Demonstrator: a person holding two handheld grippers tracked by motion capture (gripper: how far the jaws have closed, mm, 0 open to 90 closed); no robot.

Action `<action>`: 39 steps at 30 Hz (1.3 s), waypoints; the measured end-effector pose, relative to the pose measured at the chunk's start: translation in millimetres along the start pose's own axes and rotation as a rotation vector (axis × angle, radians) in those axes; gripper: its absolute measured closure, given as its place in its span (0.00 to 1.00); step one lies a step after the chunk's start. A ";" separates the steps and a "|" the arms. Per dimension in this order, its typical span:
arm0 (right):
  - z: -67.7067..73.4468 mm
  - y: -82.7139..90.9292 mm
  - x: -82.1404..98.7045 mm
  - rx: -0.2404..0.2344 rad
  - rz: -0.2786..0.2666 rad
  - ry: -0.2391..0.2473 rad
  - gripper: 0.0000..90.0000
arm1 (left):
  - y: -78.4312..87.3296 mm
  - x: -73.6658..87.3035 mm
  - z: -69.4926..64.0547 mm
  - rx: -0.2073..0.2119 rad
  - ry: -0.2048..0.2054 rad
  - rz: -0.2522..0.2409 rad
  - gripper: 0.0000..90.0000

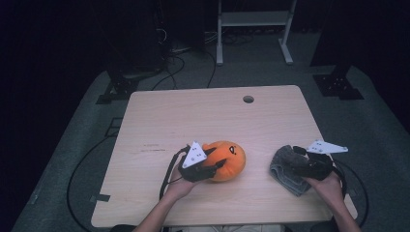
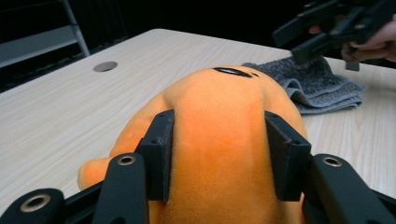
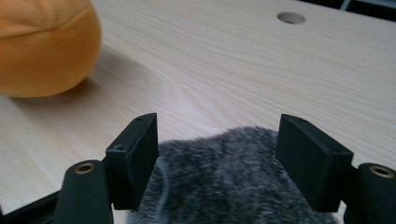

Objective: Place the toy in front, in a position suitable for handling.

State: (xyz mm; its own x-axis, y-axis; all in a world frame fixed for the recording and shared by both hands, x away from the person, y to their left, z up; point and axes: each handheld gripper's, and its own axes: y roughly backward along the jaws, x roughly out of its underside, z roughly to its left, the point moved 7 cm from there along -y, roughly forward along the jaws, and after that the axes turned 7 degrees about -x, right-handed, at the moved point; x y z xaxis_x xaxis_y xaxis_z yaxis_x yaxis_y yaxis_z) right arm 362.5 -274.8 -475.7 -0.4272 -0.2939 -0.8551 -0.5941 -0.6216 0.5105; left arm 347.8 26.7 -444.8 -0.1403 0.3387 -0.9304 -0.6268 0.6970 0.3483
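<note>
**Plush and towel on the counter**

Orange plush toy (image 1: 227, 159): round, soft, w/ a small black mark on top and a short stubby limb sticking out low at one side. Sits near the front-middle of the counter (image 1: 193, 116), squeezed at its sides btwn the left claw (image 2: 218, 156) pads, fabric bulging past them.

Grey towel (image 1: 286, 171): fuzzy, folded, lies flat near the counter's front right, well apart from the plush. Its near edge sits btwn the right claw (image 3: 229, 154) jaws, which stand wide of it.
</note>
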 end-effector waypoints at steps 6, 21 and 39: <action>-15.9 -9.1 6.8 0.035 0.063 -0.021 0.41 | -7.0 2.7 -10.5 0.028 -0.027 0.020 0.54; -24.0 -30.0 22.6 0.052 0.221 -0.021 0.63 | -10.6 9.1 -18.6 0.078 -0.061 0.052 0.40; -11.1 -20.5 20.4 -0.009 0.171 -0.012 0.89 | 12.3 19.0 1.0 0.099 0.002 0.072 0.18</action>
State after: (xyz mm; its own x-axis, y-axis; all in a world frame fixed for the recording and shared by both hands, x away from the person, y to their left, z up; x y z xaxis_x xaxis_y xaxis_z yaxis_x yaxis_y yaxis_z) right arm 373.6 -276.1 -504.6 -0.5295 -0.3876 -0.7546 -0.5062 -0.5694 0.6477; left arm 338.2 42.4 -458.0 -0.1834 0.3889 -0.9028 -0.5366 0.7299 0.4234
